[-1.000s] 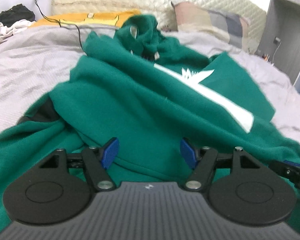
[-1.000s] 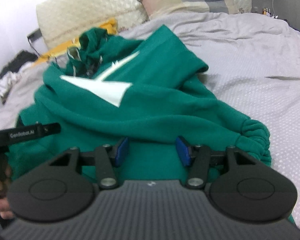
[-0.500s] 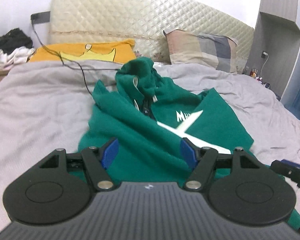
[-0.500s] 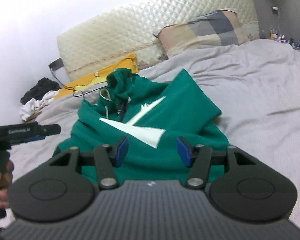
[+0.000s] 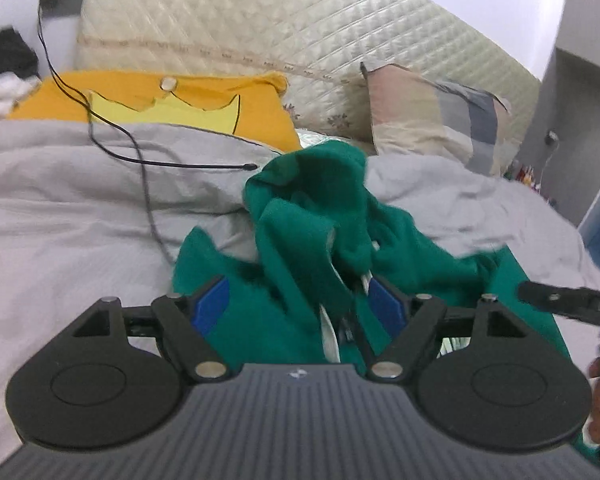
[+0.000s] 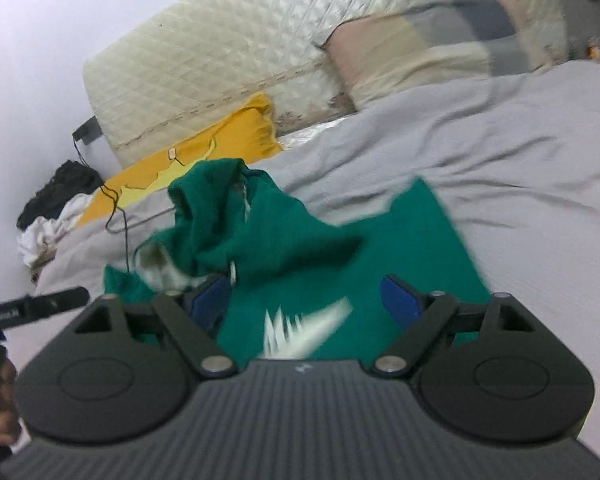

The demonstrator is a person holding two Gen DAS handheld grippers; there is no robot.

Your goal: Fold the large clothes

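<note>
Green hoodie [image 5: 312, 240] heaped on grey bedspread [image 5: 60, 216], straight ahead of both sets of fingers. Left gripper [image 5: 300, 308] jaws opening, nothing pinched; bunched hood just beyond its tips. Right gripper [image 6: 304, 300] jaws opening too, empty, over chest print [image 6: 300, 328]. Long axis runs away toward headboard [image 6: 228, 56]. Left looks nearer hood.
</note>
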